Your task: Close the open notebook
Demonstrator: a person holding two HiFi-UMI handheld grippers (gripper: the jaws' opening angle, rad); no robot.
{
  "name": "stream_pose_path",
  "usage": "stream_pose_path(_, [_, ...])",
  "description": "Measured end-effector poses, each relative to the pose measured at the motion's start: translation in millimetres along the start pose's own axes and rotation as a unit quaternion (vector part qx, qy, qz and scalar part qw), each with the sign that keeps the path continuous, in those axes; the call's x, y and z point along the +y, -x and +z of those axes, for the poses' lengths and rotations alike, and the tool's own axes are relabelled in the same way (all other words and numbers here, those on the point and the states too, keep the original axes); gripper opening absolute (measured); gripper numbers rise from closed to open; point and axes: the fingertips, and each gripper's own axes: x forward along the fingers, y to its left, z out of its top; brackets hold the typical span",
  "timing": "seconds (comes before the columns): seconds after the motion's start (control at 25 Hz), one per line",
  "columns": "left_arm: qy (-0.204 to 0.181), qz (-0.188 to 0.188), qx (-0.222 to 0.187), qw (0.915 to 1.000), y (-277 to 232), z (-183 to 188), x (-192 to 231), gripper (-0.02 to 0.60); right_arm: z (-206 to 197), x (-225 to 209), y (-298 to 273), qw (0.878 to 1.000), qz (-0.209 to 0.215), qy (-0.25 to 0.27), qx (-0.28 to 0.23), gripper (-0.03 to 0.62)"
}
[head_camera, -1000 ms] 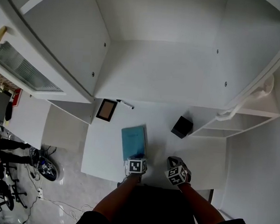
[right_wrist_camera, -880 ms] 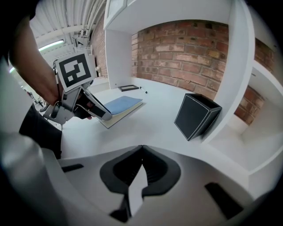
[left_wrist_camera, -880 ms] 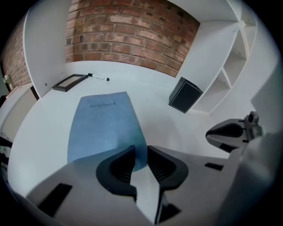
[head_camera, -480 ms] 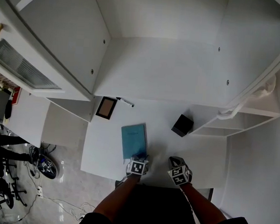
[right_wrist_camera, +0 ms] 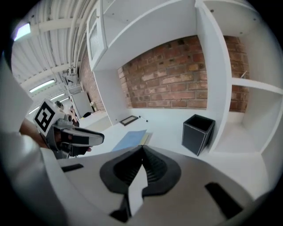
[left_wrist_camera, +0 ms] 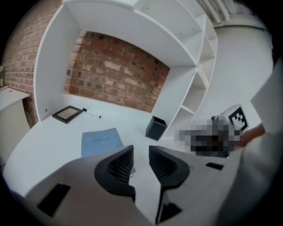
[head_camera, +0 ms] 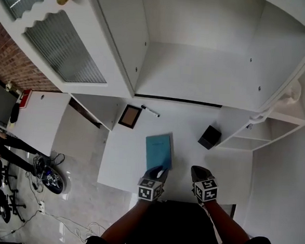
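The notebook (head_camera: 159,151) is found flat on the white desk (head_camera: 121,166), blue cover up, with no page seen standing open; the closing is judged to be done already, or very nearly so. Its long axis is laid away from the person, toward the back of the alcove; its near short edge is placed just ahead of the left gripper (head_camera: 158,172), and slightly to that gripper's left in the left gripper view, where the book (left_wrist_camera: 101,142) is seen beyond the left jaw. The left gripper (left_wrist_camera: 140,152) is shown with jaws parted and just lately opening; nothing is caught between them, only bare desk. The right gripper (head_camera: 197,172) is held further to the right, apart from the book; in its own view the right gripper (right_wrist_camera: 142,149) is seen with jaws pressed together on nothing, and the notebook (right_wrist_camera: 129,139) is set ahead and to the left. The left hand is therefore judged the nearer; any last press on the cover is best reached from there, straight forward along the book's length.
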Motion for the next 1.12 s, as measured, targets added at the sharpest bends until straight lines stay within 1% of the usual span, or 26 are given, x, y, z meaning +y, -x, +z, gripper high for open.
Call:
stream_pose_path(0.08, [0.005, 0.001, -0.04, 0.9992, 39.1, 20.0, 1.5, 0.084, 24.1, 19.5, 14.9, 1.0, -0.001, -0.005, -0.025, 0.0])
stream_pose_path(0.2, [0.009, 0.011, -0.102, 0.9947, 98.2, 46.3, 7.6, 0.045, 56.6, 51.6, 38.0, 0.998, -0.001, -0.005, -0.062, 0.0])
stream_pose_path(0.36, [0.0, 0.063, -0.162, 0.9848, 171.8, 78.6, 26.6, 0.023, 91.8, 94.1, 62.5, 0.995, -0.003, -0.002, -0.099, 0.0])
stream_pose_path(0.48, [-0.006, 0.08, -0.195, 0.9775, 221.4, 92.0, 33.2, 0.019, 106.2, 124.0, 78.9, 0.993, -0.009, 0.008, -0.118, 0.0])
stream_pose_path(0.64, [-0.018, 0.087, -0.216, 0.9724, 271.8, 92.7, 42.4, 0.018, 116.0, 156.9, 93.8, 0.989, -0.025, 0.032, -0.14, 0.0])
stream_pose_path(0.8, [-0.041, 0.123, -0.246, 0.9604, 314.2, 90.2, 59.6, 0.015, 117.4, 183.2, 98.7, 0.987, -0.036, 0.041, -0.149, 0.0])
stream_pose_path(0.84, [-0.041, 0.126, -0.25, 0.9591, 320.5, 88.9, 63.2, 0.015, 117.5, 189.2, 99.6, 0.987, -0.039, 0.043, -0.15, 0.0])
stream_pose_path(0.92, [-0.042, 0.116, -0.248, 0.961, 325.3, 85.0, 66.6, 0.014, 116.8, 200.4, 102.8, 0.986, -0.048, 0.044, -0.154, 0.0])
stream_pose_path(1.04, [-0.048, 0.093, -0.229, 0.9679, 321.8, 74.2, 63.9, 0.014, 111.4, 212.9, 114.4, 0.985, -0.064, 0.032, -0.156, 0.0])
stream_pose_path(1.12, [-0.048, 0.086, -0.224, 0.9697, 321.3, 69.4, 62.1, 0.015, 106.7, 219.5, 121.4, 0.985, -0.071, 0.032, -0.155, 0.0])
